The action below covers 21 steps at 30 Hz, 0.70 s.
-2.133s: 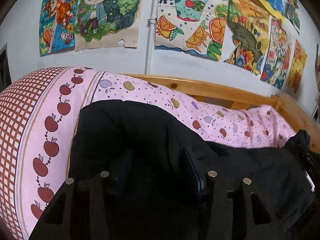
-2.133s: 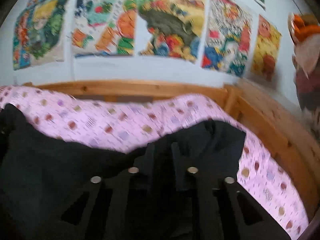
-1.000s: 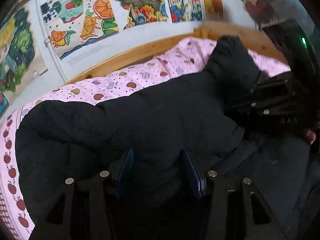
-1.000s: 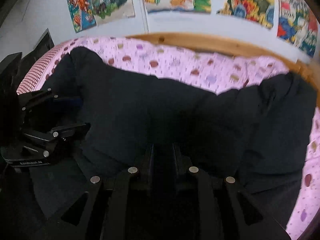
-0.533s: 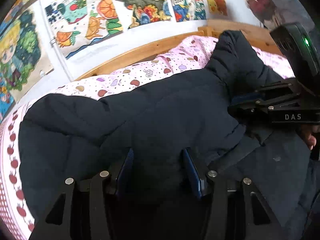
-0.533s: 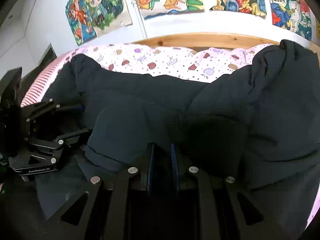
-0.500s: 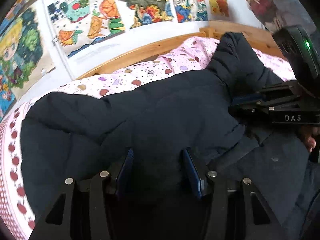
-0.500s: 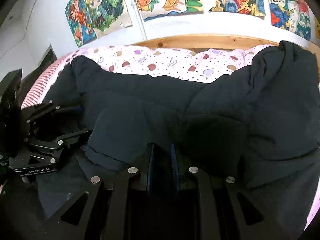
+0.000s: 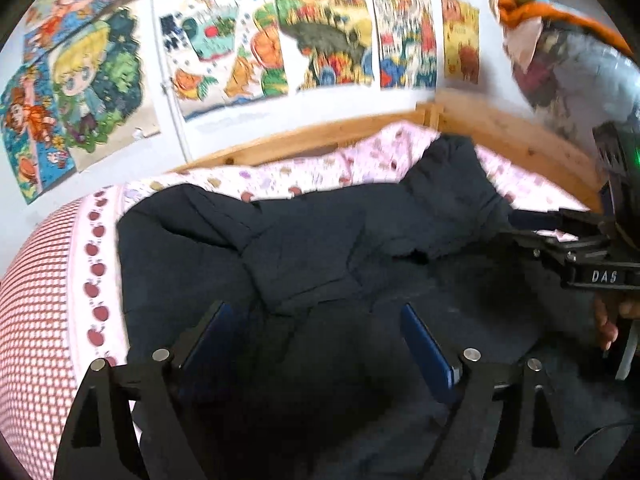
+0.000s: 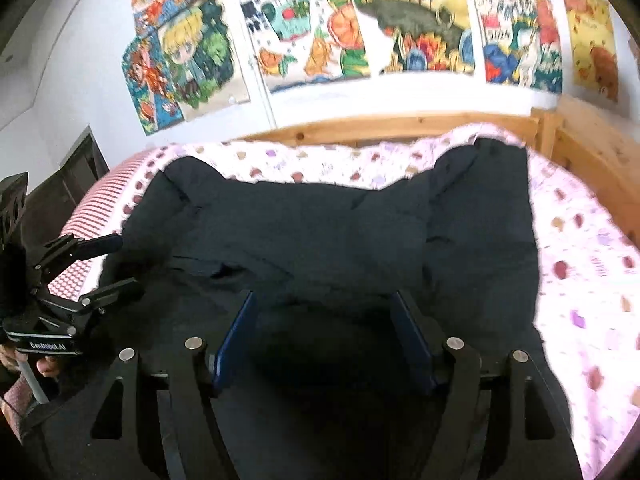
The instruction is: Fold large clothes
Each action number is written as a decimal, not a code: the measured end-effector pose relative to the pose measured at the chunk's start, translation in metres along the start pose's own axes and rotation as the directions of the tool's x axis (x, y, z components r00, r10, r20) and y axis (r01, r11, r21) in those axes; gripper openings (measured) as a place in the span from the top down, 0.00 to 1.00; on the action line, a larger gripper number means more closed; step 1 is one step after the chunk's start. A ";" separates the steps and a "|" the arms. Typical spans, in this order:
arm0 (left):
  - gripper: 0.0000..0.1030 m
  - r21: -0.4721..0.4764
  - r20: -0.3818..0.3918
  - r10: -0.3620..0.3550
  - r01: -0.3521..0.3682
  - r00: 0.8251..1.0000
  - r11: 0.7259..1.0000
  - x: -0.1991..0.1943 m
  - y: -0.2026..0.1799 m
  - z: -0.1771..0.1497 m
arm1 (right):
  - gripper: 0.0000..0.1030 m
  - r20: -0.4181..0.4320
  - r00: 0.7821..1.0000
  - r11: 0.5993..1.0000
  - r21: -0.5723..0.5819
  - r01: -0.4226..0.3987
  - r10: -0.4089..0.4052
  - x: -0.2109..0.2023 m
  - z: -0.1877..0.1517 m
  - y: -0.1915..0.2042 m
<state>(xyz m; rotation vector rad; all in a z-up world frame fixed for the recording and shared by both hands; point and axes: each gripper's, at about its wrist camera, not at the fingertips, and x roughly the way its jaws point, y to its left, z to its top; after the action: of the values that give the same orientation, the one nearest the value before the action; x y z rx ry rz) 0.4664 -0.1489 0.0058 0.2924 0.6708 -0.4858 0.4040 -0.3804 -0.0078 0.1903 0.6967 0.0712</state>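
1. The fingers of the left gripper (image 9: pixel 312 344) stand wide apart with nothing between them; half a second ago they were closer together with a fold of the coat (image 9: pixel 320 248) pinched between the blue pads. They have let go.
2. The right gripper (image 10: pixel 324 340) shows the same change: its fingers were nearly together on the cloth and now gape open over it, empty.
3. The coat, black and padded, lies across the middle of both frames on the pink sheet (image 10: pixel 580 240) of the bed (image 10: pixel 400 126). One end sits at the centre left by the apple-print border, the other rises toward the upper right near the wooden corner.
4. In the left view the right gripper shows at the right edge, and in the right view the left gripper (image 10: pixel 80 264) shows at the lower left; both sit at the near edge of the coat.
5. My reading: a fold has just been laid down and released, the far layer resting over the near one. The coat is still long from left to right, so a further fold across its length probably remains, and the puffy layers may spring back once unheld.
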 end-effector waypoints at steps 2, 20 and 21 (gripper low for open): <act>0.14 -0.028 0.021 -0.001 0.001 1.000 1.000 -0.017 0.001 0.000 | 0.34 0.019 1.000 1.000 -0.015 0.010 -0.010 -0.019 0.000 0.004; 0.05 -0.020 0.206 -0.034 0.039 0.978 0.999 -0.192 -0.032 -0.036 | 0.20 0.170 0.985 0.998 -0.060 0.017 -0.007 -0.176 -0.029 0.055; 0.04 -0.021 0.210 -0.034 0.039 0.977 0.999 -0.204 -0.033 -0.041 | 0.19 0.175 0.984 0.998 -0.060 0.020 -0.009 -0.184 -0.033 0.057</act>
<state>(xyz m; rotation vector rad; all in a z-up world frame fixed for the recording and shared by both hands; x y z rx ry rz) 0.2893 -0.0925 0.1045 0.2014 0.4769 -0.5348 0.2422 -0.3431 0.0945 0.1311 0.5199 0.0611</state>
